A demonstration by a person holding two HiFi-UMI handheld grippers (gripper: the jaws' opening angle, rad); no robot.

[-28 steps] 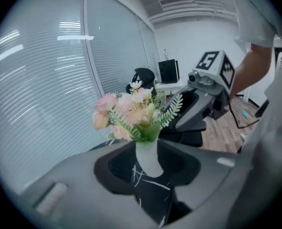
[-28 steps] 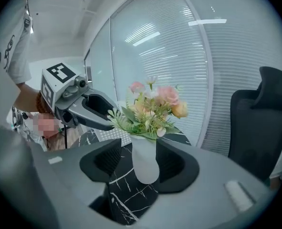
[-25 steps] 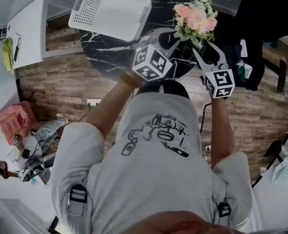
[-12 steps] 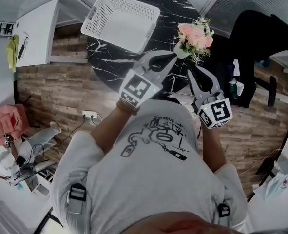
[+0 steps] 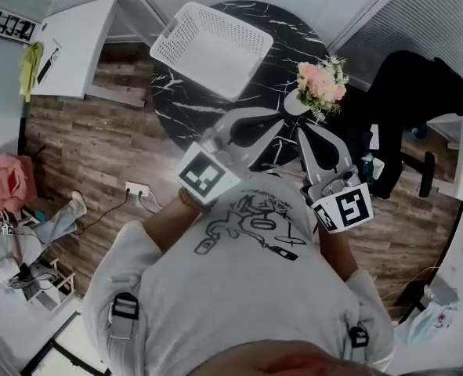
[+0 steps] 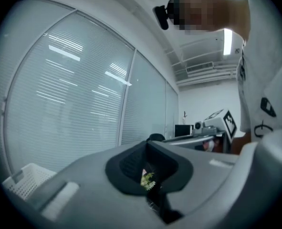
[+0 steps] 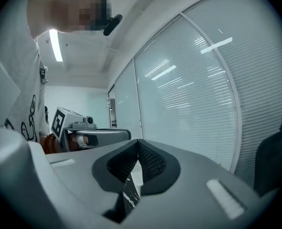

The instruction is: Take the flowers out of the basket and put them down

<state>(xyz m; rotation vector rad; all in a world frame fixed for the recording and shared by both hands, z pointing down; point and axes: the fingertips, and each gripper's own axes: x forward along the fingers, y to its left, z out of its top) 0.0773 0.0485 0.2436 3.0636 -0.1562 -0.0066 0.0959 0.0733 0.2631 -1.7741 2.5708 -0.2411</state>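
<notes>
Jaws having just closed on nothing, left gripper [image 5: 280, 116] and right gripper [image 5: 302, 130] are being lifted away — pink flower bouquet [image 5: 321, 84] is being left on round black marble table [image 5: 294, 37], outside white perforated plastic basket [image 5: 211, 39] — placement judged done.

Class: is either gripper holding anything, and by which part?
Nothing is held. The left gripper is shut and empty; the right gripper has just closed on nothing. The flowers sit on the table, apart from the basket.

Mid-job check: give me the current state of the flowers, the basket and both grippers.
flowers: out of the basket, resting on the black table, apart from both grippers.
basket: on the table, no flowers inside.
left gripper: shut, empty.
right gripper: shut, empty.
</notes>
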